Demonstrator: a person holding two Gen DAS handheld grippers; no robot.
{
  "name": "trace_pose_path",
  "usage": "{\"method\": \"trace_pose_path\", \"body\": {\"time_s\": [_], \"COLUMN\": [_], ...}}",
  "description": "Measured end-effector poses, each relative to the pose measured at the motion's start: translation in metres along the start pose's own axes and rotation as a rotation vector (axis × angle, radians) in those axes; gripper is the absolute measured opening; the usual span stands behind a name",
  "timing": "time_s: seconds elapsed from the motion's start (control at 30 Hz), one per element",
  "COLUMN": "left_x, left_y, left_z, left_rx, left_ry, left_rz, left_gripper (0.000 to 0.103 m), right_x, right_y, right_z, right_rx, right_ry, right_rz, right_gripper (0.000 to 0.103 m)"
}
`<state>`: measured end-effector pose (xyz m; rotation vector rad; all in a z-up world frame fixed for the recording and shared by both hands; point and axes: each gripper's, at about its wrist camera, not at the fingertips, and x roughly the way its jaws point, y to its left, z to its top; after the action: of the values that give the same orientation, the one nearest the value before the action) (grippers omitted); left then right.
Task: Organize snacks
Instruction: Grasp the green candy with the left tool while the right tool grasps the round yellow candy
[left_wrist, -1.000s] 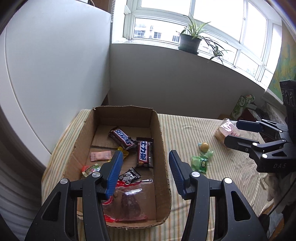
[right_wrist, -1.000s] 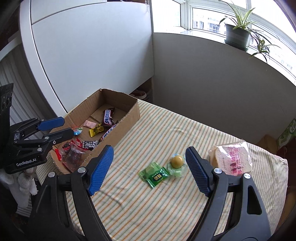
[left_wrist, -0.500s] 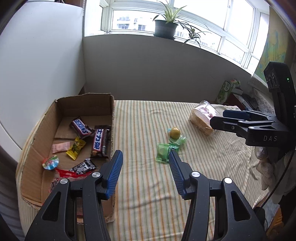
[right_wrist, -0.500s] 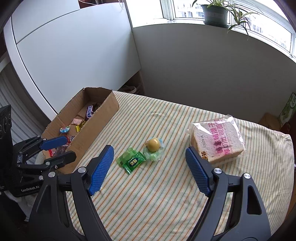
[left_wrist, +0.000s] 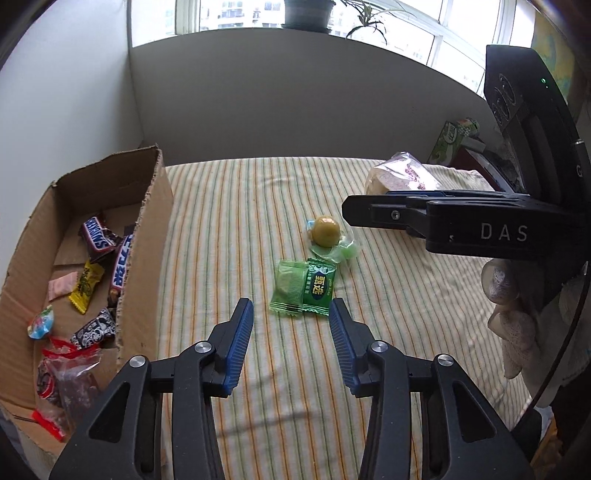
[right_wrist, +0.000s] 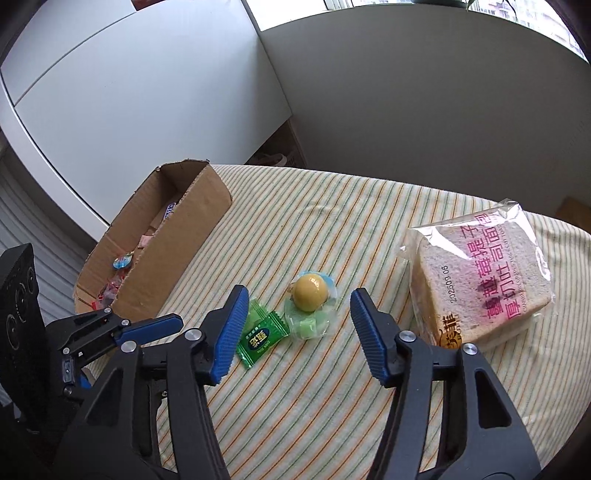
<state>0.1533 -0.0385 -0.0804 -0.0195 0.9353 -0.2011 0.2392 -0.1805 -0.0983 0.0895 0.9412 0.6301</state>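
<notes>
Snacks remain on the striped cloth (left_wrist: 229, 206): green packet (left_wrist: 303, 288), yellow ball sweet (left_wrist: 325, 230) touching it, and bagged bread (right_wrist: 480, 280) apart. Left gripper (left_wrist: 291, 321) is spread wide and empty, lined up on the packet (probably the next pick). Right gripper (right_wrist: 299, 314) is also spread, framing the ball sweet. Cardboard box (left_wrist: 147, 229) already holds several bars.

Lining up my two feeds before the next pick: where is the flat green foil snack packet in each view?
Left wrist: flat green foil snack packet at centre, just beyond the open left tool.
Right wrist: packet lower centre-left, beside that tool's left finger.
Shared landmark: yellow ball sweet in clear wrapper next to it.
</notes>
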Motion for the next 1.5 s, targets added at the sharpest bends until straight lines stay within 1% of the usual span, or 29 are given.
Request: {"method": "trace_pose_path", "body": {"time_s": [0.23, 0.4, 0.53, 0.67, 0.7, 0.73, 0.8, 1.0, 1.13, 1.17, 1.2, 1.23, 1.33, 1.5], "left_x": [0.025, 0.036, 0.043, 0.048, 0.049, 0.049, 0.051, 0.052, 0.051, 0.050, 0.049, 0.049, 0.048, 0.045], "left_y": [-0.001, -0.001, 0.000, -0.003, -0.004, -0.003, 0.000, 0.000, 0.002, 0.004, 0.007, 0.008, 0.011, 0.017], "left_z": [0.004, 0.006, 0.006, 0.008, 0.008, 0.007, 0.008, 0.008, 0.008, 0.007, 0.006, 0.006, 0.006, 0.005], "left_rx": [-0.009, -0.013, -0.007, 0.004, 0.006, 0.005, -0.002, 0.005, -0.002, -0.007, -0.011, -0.014, -0.021, -0.035], "left_ry": [0.030, 0.038, 0.049, 0.042, 0.038, 0.034, 0.034, 0.030, 0.026, 0.024, 0.023, 0.022, 0.022, 0.018], "left_rz": [0.011, 0.022, 0.030, 0.038, 0.046, 0.059, 0.057, 0.062, 0.061, 0.061, 0.061, 0.060, 0.054, 0.054], "left_gripper": [0.039, 0.034, 0.033, 0.031, 0.026, 0.024, 0.024, 0.023, 0.022, 0.022, 0.022, 0.022, 0.022, 0.021], "right_x": [0.020, 0.029, 0.034, 0.040, 0.041, 0.042, 0.043, 0.044, 0.048, 0.050, 0.052, 0.052, 0.054, 0.053], "right_y": [-0.011, -0.009, -0.003, 0.006, 0.007, 0.008, 0.007, 0.007, 0.015, 0.018, 0.020, 0.022, 0.025, 0.020], "right_z": [0.000, 0.002, 0.003, 0.000, 0.000, -0.001, -0.002, -0.001, -0.001, -0.002, -0.002, -0.003, -0.004, -0.003], "right_rx": [0.001, -0.021, -0.063, -0.125, -0.138, -0.149, -0.159, -0.167, -0.198, -0.208, -0.213, -0.216, -0.235, -0.199], "right_ry": [0.031, 0.034, 0.041, 0.058, 0.061, 0.065, 0.065, 0.062, 0.060, 0.061, 0.071, 0.080, 0.074, 0.065], "right_rz": [0.012, 0.004, -0.020, -0.067, -0.083, -0.100, -0.117, -0.126, -0.145, -0.148, -0.138, -0.139, -0.158, -0.135], "right_gripper": [0.058, 0.058, 0.058, 0.058, 0.054, 0.051, 0.045, 0.044, 0.044, 0.040, 0.030, 0.028, 0.028, 0.028]}}
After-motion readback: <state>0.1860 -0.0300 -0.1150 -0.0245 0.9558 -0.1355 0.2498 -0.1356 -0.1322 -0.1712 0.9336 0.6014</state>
